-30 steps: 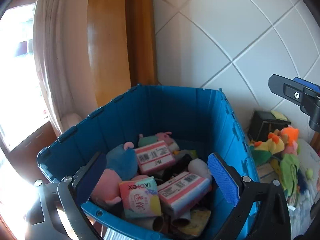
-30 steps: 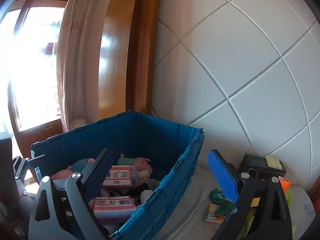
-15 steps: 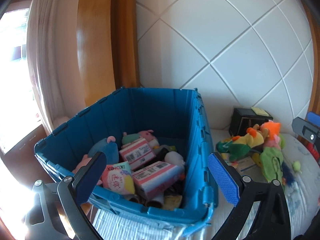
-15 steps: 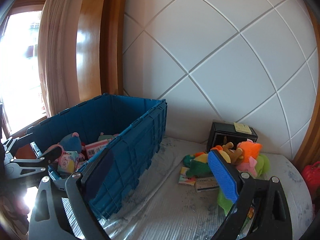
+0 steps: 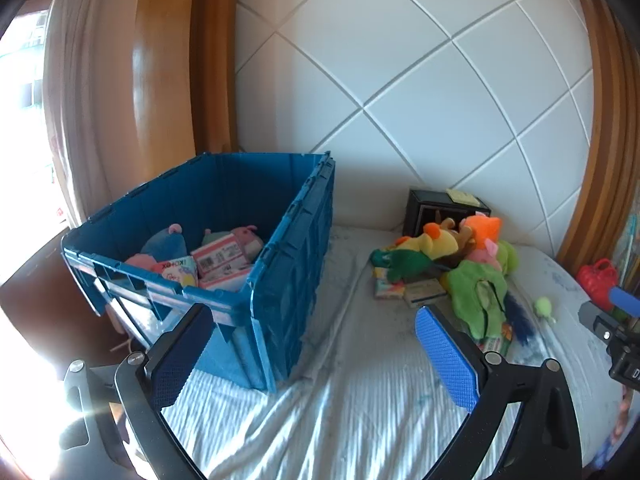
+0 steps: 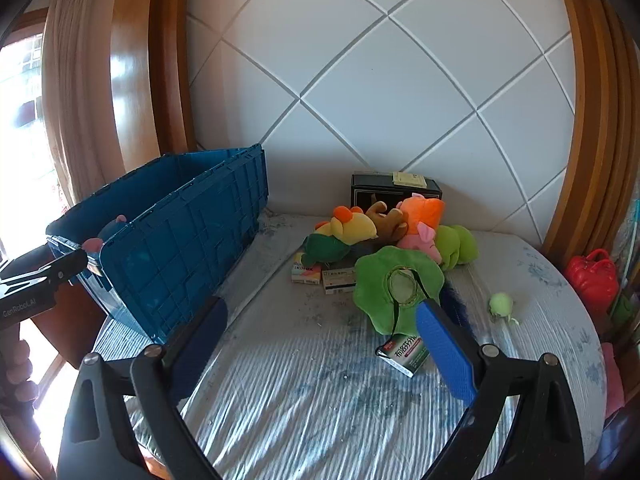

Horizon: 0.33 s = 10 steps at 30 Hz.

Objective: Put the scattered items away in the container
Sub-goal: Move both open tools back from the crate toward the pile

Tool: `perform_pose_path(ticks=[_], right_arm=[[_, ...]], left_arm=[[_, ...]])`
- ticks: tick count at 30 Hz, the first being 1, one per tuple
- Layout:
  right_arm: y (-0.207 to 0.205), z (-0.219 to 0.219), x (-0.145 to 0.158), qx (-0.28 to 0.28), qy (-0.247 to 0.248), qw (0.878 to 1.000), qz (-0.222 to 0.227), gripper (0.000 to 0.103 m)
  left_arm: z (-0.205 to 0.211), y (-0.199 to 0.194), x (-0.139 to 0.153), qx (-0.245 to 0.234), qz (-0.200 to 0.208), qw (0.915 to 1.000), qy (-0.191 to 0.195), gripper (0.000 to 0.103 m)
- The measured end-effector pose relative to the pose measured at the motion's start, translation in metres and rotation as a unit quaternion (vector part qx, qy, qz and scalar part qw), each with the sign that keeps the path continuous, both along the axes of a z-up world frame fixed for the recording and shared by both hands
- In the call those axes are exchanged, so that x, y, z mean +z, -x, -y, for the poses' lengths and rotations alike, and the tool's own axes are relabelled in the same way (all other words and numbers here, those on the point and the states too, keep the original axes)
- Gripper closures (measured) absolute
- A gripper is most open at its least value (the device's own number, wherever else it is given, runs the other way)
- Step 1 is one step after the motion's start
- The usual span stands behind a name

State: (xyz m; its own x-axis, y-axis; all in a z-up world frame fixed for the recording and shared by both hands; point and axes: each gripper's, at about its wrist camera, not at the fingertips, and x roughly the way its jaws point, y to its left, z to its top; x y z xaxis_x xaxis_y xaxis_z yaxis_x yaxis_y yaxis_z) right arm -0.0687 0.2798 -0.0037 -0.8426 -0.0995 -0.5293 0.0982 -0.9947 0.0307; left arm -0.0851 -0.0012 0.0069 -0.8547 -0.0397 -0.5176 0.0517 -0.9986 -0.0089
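A blue crate point(image 5: 288, 264) point(image 6: 188, 248) stands at the left of a white striped bed cover; it holds plush toys and pink-and-white boxes point(image 5: 218, 256). To its right lies a heap of plush toys point(image 6: 384, 232) point(image 5: 452, 248) with small boxes point(image 6: 320, 274) beneath, a green plush leaf point(image 6: 396, 288), and a green-and-white carton point(image 6: 404, 350). My left gripper point(image 5: 316, 350) is open and empty, in front of the crate's near corner. My right gripper point(image 6: 324, 346) is open and empty, short of the carton and leaf.
A black box point(image 6: 394, 192) stands against the white quilted headboard behind the heap. A small green ball point(image 6: 501, 304) lies to the right. A red toy point(image 6: 592, 276) sits at the bed's right edge. Wood frame and curtain stand behind the crate.
Both grippers have pulled back and swung right, away from above the crate. The toy heap now shows in full in both views. Both stayed open and empty.
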Motion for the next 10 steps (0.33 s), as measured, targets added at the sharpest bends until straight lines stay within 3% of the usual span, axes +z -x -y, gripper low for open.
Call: perform_pose_path(ticks=[10], right_arm=[[-0.046,0.020,-0.003,-0.033,0.012,0.999,-0.008,0.007]], left_arm=[[0.014,-0.041,0.000,-0.019,-0.009,0.9997,0.011,0.000]])
